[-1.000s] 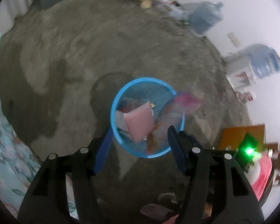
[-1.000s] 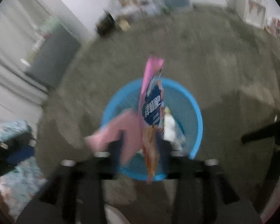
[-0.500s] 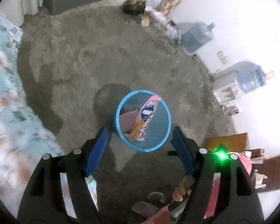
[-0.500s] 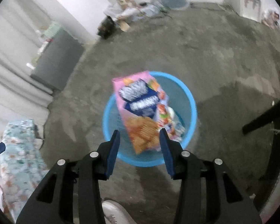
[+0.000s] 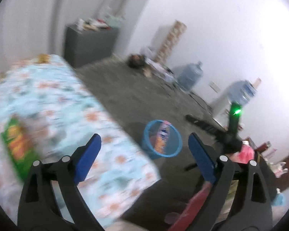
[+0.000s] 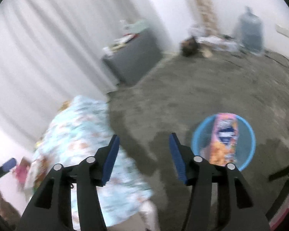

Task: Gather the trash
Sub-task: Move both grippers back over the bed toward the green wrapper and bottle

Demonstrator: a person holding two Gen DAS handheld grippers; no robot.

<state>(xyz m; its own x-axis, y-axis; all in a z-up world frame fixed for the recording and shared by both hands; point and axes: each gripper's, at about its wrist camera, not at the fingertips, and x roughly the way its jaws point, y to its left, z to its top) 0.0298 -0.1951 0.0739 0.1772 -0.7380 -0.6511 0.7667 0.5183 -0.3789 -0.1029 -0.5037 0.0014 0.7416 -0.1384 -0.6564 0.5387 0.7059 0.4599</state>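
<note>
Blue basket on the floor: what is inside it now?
A pink and orange snack bag stands upright in the blue basket, its top above the rim. Whatever lies under or behind it is covered and blurred.

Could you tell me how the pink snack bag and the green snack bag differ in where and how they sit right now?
The pink snack bag stands upright inside the blue basket on the floor; the green snack bag lies on the floral bedspread, uncollected. The pink one shows blue and orange print, the green one yellow and orange. Neither is held.
</note>
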